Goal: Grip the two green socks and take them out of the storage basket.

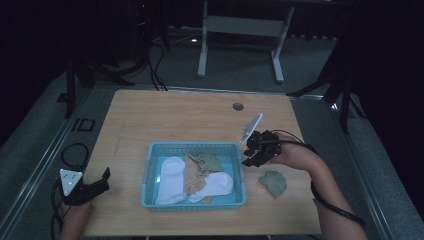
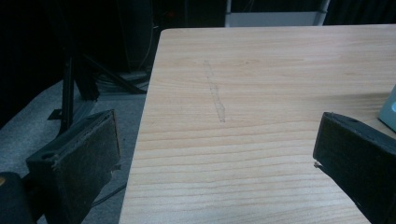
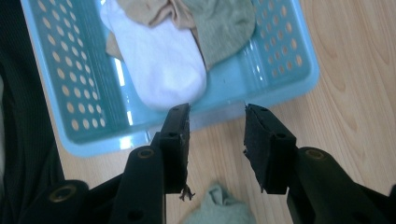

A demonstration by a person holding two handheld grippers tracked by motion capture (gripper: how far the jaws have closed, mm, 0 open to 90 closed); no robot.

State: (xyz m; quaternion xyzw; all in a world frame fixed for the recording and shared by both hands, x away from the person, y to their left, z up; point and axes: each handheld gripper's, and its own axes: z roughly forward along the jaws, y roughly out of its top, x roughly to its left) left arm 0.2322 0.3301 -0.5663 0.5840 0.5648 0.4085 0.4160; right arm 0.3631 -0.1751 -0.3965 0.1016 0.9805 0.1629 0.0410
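A light blue perforated basket [image 1: 195, 145] sits at the front middle of the wooden table. It holds two white socks [image 1: 170, 180], a tan sock [image 1: 192, 177] and a green sock [image 1: 209, 161]. Another green sock [image 1: 273, 182] lies on the table right of the basket. My right gripper [image 1: 248, 156] hovers just off the basket's right rim, above and left of that loose sock. In the right gripper view its jaws [image 3: 215, 140] stand open and hold nothing, with the basket [image 3: 280, 51] beyond them and the loose sock [image 3: 219, 207] below. My left gripper [image 1: 104, 181] rests open at the front left corner, jaws [image 2: 215, 154] wide.
A round cable hole [image 1: 238, 106] sits near the table's far edge. Bare wood stretches across the far half and left of the basket. A basket corner [image 2: 390, 109] shows at the right edge of the left gripper view. A white desk frame [image 1: 240, 30] stands on the floor behind.
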